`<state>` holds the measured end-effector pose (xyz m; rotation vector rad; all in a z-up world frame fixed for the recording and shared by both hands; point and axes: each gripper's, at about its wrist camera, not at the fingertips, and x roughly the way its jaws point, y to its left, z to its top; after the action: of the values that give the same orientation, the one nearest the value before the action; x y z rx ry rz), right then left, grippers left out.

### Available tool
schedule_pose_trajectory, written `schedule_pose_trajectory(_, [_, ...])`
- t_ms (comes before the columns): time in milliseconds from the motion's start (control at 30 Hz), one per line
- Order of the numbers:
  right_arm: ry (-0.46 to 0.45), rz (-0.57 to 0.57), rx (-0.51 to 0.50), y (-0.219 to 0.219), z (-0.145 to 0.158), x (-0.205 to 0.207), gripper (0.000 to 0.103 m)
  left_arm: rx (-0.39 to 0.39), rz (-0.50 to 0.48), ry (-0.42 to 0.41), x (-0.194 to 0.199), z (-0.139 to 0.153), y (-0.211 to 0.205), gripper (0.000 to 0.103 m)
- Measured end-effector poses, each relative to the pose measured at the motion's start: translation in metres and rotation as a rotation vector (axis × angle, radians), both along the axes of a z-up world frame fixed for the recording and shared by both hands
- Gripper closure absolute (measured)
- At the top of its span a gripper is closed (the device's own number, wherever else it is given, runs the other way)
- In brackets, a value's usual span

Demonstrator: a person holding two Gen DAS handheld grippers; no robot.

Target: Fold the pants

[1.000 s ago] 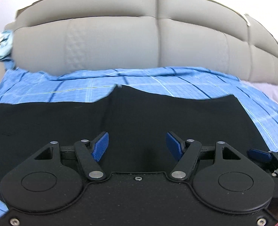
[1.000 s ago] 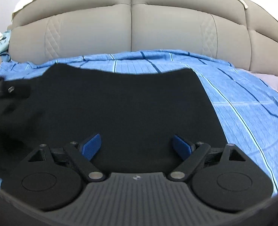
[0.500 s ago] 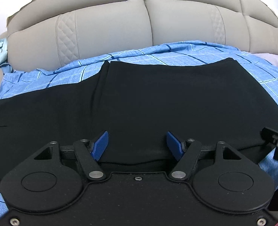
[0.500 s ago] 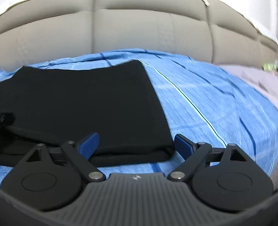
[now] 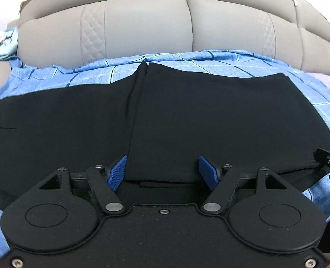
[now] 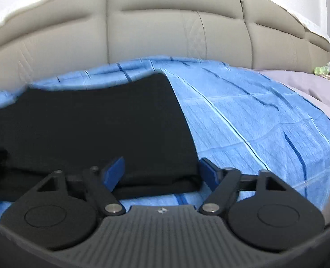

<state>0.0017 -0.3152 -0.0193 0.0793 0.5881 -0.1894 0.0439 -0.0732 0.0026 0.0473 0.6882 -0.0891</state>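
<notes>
— Where to find the black fabric pants [image 5: 187, 116]?

— Flat on the blue checked bedsheet [image 6: 243, 122], in front of the grey padded headboard [image 5: 142, 29]. Already doubled over, with a layer edge running near to far, left of centre.

— State of the left hand-held gripper [image 5: 162, 172]?

— Parted, pads clear of the cloth, poised over the near edge of the stacked layers. Nothing gripped.

— And the right hand-held gripper [image 6: 161, 174]?

— Wide, just been closing, with the near right corner of the pants between the pads. Not pinched yet, as far as can be told.

— How to do the grab well?

— Probably: go low enough to catch every layer at the near edge, not the top one alone. Close both firmly before lifting. Then raise both together, level, and carry toward the far edge. Keep the cloth taut between the grips to avoid a crooked fold.
</notes>
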Motion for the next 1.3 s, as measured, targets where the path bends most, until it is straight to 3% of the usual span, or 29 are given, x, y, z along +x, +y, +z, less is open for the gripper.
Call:
schedule_pose_trajectory(133, [0.019,-0.016,0.022,-0.003,0.010,-0.001,0.034,0.006,0.009,-0.003,-0.006,0.001,0.004,0.034])
schedule_pose_trajectory(367, [-0.062,0.088,0.012,0.020,0.025,0.011,0.033,-0.003,0.026,-0.007,-0.024,0.012,0.018,0.039])
schedule_pose_trajectory(433, [-0.069,0.130,0.010,0.030,0.023,0.014,0.031,-0.032,0.046,-0.024,-0.027,0.018,0.029,0.045])
schedule_pose_trajectory(467, [-0.061,0.164,0.008,0.036,0.019,0.015,0.029,-0.050,0.056,-0.028,-0.027,0.021,0.034,0.056])
schedule_pose_trajectory(500, [-0.039,0.185,-0.005,0.041,0.014,0.017,0.030,-0.069,0.063,-0.026,-0.026,0.022,0.038,0.059])
schedule_pose_trajectory(533, [0.000,0.205,-0.031,0.048,0.008,0.020,0.031,-0.086,0.065,-0.023,-0.023,0.023,0.042,0.059])
schedule_pose_trajectory(600, [-0.017,0.210,-0.074,0.055,0.003,0.016,0.029,-0.105,0.070,-0.014,-0.016,0.023,0.044,0.059])
schedule_pose_trajectory(700, [-0.003,0.205,-0.034,0.052,0.005,0.014,0.029,-0.119,0.056,-0.005,-0.004,0.021,0.041,0.055])
schedule_pose_trajectory(833, [0.009,0.224,-0.068,0.052,0.008,0.009,0.027,-0.133,0.066,0.039,0.011,0.010,0.039,0.055])
schedule_pose_trajectory(900, [0.000,0.233,-0.085,0.055,0.013,0.006,0.027,-0.154,0.079,0.047,0.011,0.014,0.043,0.081])
schedule_pose_trajectory(933, [-0.010,0.243,-0.094,0.056,0.015,0.005,0.027,-0.178,0.073,0.055,0.010,0.016,0.047,0.082])
schedule_pose_trajectory(1167, [-0.070,0.355,-0.085,0.081,0.025,0.010,0.021,-0.129,0.061,0.068,-0.010,0.013,0.053,0.080])
schedule_pose_trajectory(1300, [-0.093,0.424,-0.073,0.104,0.028,0.021,0.021,-0.156,0.082,0.073,-0.017,0.020,0.065,0.073])
